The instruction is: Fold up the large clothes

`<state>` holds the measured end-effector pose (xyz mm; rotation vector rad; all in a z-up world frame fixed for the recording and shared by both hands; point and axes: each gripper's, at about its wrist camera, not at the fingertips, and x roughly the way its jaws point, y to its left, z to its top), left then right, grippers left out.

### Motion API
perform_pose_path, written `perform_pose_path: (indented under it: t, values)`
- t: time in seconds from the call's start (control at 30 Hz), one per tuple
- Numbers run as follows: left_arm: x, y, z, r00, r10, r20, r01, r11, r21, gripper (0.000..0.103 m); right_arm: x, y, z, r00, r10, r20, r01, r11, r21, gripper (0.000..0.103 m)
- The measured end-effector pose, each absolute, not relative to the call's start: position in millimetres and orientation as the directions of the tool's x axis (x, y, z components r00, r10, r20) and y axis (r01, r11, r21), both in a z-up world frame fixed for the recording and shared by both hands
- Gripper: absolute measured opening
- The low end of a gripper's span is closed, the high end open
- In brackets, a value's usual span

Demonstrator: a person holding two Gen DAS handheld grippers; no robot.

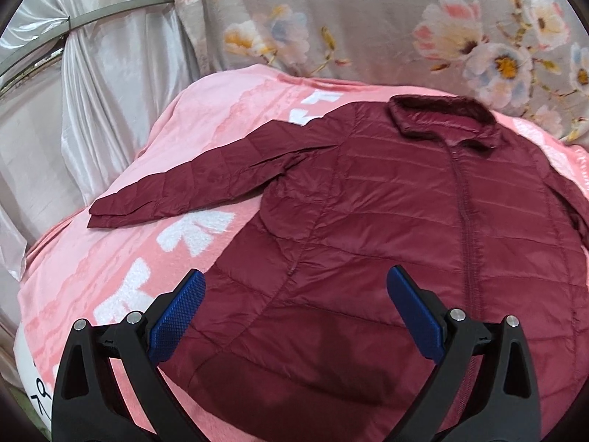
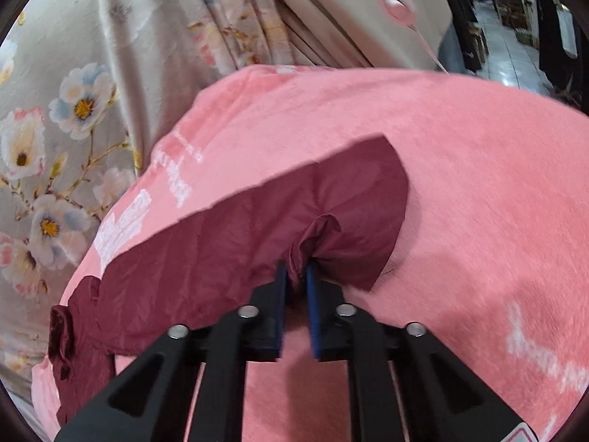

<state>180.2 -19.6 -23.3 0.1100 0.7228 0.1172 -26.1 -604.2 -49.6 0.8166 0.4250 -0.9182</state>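
A maroon quilted jacket (image 1: pixel 386 221) lies front up and zipped on a pink blanket (image 1: pixel 121 258), collar at the far end. Its left sleeve (image 1: pixel 191 184) stretches out to the left. My left gripper (image 1: pixel 296 276) is open and empty, hovering over the jacket's lower hem. In the right wrist view my right gripper (image 2: pixel 296 269) is shut on the jacket's other sleeve (image 2: pixel 257 235) near its cuff, bunching the fabric between the blue pads (image 2: pixel 313 313) and holding it just above the blanket (image 2: pixel 478 184).
A grey floral cloth (image 1: pixel 405 25) hangs behind the blanket-covered surface, and also shows in the right wrist view (image 2: pixel 66 110). Shiny white drapes (image 1: pixel 92 92) hang at the left. A tiled floor with shelves (image 2: pixel 515 37) lies beyond the far right edge.
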Motion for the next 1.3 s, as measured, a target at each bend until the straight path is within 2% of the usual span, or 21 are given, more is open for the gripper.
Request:
perform_pose_path:
  t: [0.17, 0.27, 0.37, 0.57, 0.8, 0.9, 0.93, 0.97, 1.0, 1.03, 1.07, 1.17, 1.3]
  values:
    - [193, -10, -26, 0.741, 0.186, -0.646, -0.101, 0.981, 0.166, 0.097, 32, -555, 16, 0.658, -0.565, -0.498, 0.749, 0.564, 0.348, 0.006]
    - [201, -1, -25, 0.739, 0.197, -0.644, -0.118, 0.979, 0.164, 0.097, 85, -489, 57, 0.770, -0.486, -0.414, 0.614, 0.742, 0.269, 0.006]
    - [208, 7, -24, 0.738, 0.207, -0.642, -0.134, 0.978, 0.162, 0.097, 137, -416, 78, 0.853, -0.357, -0.381, 0.452, 0.871, 0.194, 0.006]
    - [222, 30, -23, 0.729, 0.219, -0.649, -0.168, 0.976, 0.141, 0.097, 224, -282, 61, 0.892, -0.082, -0.445, 0.153, 0.980, 0.125, 0.006]
    - [237, 56, -24, 0.716, 0.203, -0.667, -0.184, 0.978, 0.100, 0.097, 266, -172, 4, 0.825, 0.093, -0.558, -0.052, 0.995, 0.089, 0.006]
    - [246, 59, -25, 0.713, 0.140, -0.687, -0.146, 0.988, 0.050, 0.097, 269, -144, -15, 0.789, 0.148, -0.597, -0.121, 0.989, 0.086, 0.015]
    - [249, 58, -25, 0.710, 0.108, -0.695, -0.126, 0.992, 0.026, 0.097, 269, -141, -20, 0.781, 0.156, -0.604, -0.133, 0.988, 0.083, 0.025]
    - [254, 57, -25, 0.705, 0.060, -0.707, -0.098, 0.995, -0.014, 0.097, 264, -137, -21, 0.783, 0.157, -0.602, -0.140, 0.987, 0.075, 0.040]
    - [259, 54, -27, 0.694, 0.000, -0.720, -0.066, 0.996, -0.064, 0.097, 255, -137, -19, 0.796, 0.156, -0.585, -0.142, 0.987, 0.070, 0.046]
    - [264, 52, -28, 0.681, -0.043, -0.731, -0.045, 0.994, -0.101, 0.097, 249, -138, -14, 0.810, 0.151, -0.567, -0.135, 0.988, 0.069, 0.061]
    - [270, 49, -30, 0.663, -0.098, -0.742, -0.022, 0.988, -0.151, 0.097, 242, -142, -11, 0.824, 0.141, -0.548, -0.122, 0.990, 0.070, 0.067]
    - [288, 34, -36, 0.621, -0.225, -0.751, 0.011, 0.960, -0.279, 0.097, 222, -170, -1, 0.843, 0.096, -0.529, -0.057, 0.994, 0.090, 0.068]
    - [312, 7, -63, 0.523, -0.291, -0.801, -0.003, 0.939, -0.343, 0.096, 203, -234, 1, 0.840, -0.013, -0.543, 0.109, 0.984, 0.144, 0.068]
